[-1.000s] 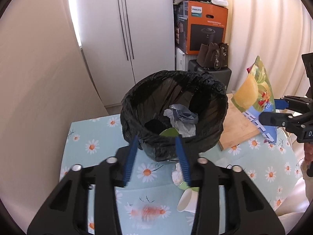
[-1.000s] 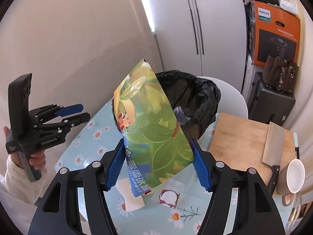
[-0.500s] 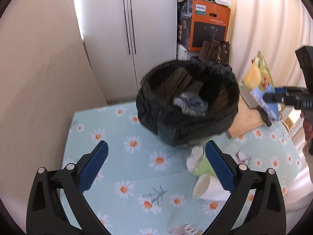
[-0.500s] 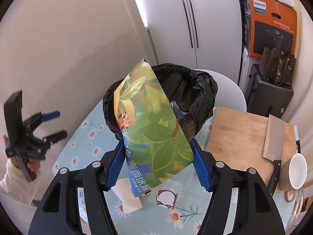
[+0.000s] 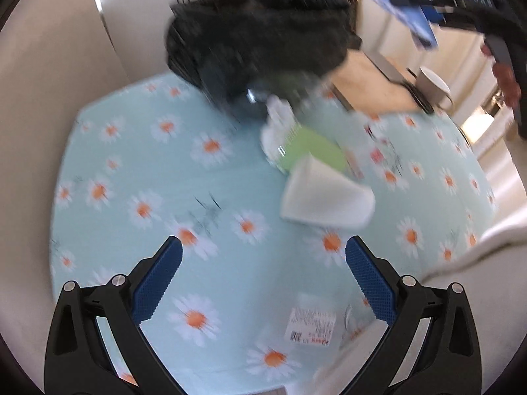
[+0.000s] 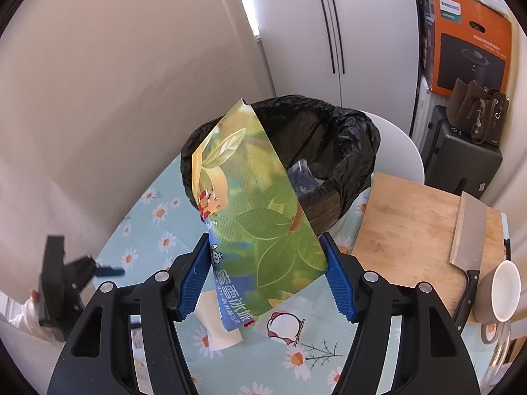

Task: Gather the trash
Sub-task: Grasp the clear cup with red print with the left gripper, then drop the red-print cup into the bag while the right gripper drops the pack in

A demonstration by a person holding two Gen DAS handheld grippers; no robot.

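Observation:
My left gripper (image 5: 263,247) stands wide open low over the daisy tablecloth (image 5: 138,164), with nothing between its fingers. Ahead of it a white paper cup (image 5: 324,194) lies on its side against a green cup (image 5: 309,148) and a crumpled tissue (image 5: 276,121). A small labelled wrapper (image 5: 311,326) lies near the right finger. My right gripper (image 6: 265,247) is shut on a green and yellow snack bag (image 6: 250,204), held upright in front of the black-lined trash bin (image 6: 329,151). The left wrist view is blurred.
A wooden cutting board (image 6: 411,223) with a cleaver (image 6: 467,233) lies right of the bin, and a mug (image 6: 504,293) stands by its near corner. A white chair back (image 6: 405,151), a dark suitcase (image 6: 461,161) and an orange box (image 6: 471,39) stand behind the table.
The left gripper went from shut to wide open, then dropped from the bin's rim toward the table and the cups. The right gripper has kept still with the bag.

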